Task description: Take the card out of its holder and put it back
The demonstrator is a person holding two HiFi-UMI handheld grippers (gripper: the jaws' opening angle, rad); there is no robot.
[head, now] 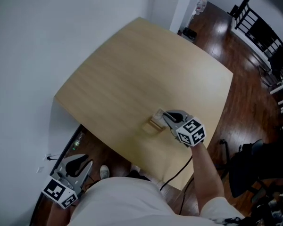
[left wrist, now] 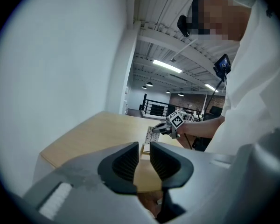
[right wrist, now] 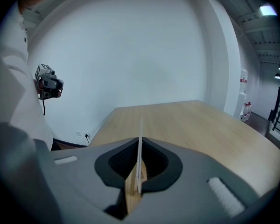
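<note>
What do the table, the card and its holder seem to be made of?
The table looks like light wood or wood-look laminate, matte, with faint grain lines. The card is a thin, stiff white sheet, straight edge-on: cardboard or plastic, unclear. The holder seems pale unpainted wood, by its tan colour.
</note>
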